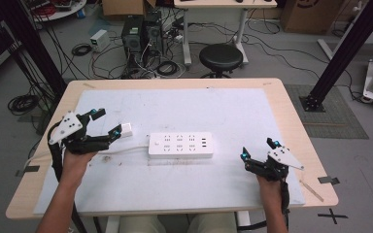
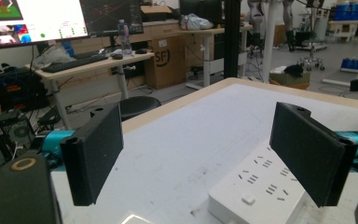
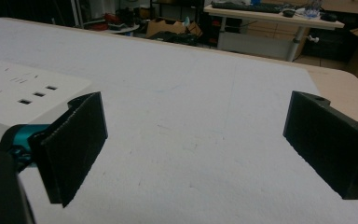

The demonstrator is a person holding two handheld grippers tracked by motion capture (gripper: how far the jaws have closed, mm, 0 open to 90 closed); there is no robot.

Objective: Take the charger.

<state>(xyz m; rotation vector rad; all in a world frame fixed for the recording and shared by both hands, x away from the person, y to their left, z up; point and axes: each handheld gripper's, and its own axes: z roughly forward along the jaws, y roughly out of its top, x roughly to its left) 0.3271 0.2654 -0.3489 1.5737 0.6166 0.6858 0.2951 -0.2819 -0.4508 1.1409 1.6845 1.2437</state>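
Power strip (image 1: 180, 145) between two wide-open, empty grippers, left gripper (image 1: 108, 122) nearer, right gripper (image 1: 257, 148) apart.

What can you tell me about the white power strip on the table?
The power strip is a flat white plastic block with rounded corners, lying face up, lengthwise, mid-table on the white mat. Its top shows rows of socket slots, small ports towards its right end and a button near its left. A white cord leaves its left end. No gripper touches it.
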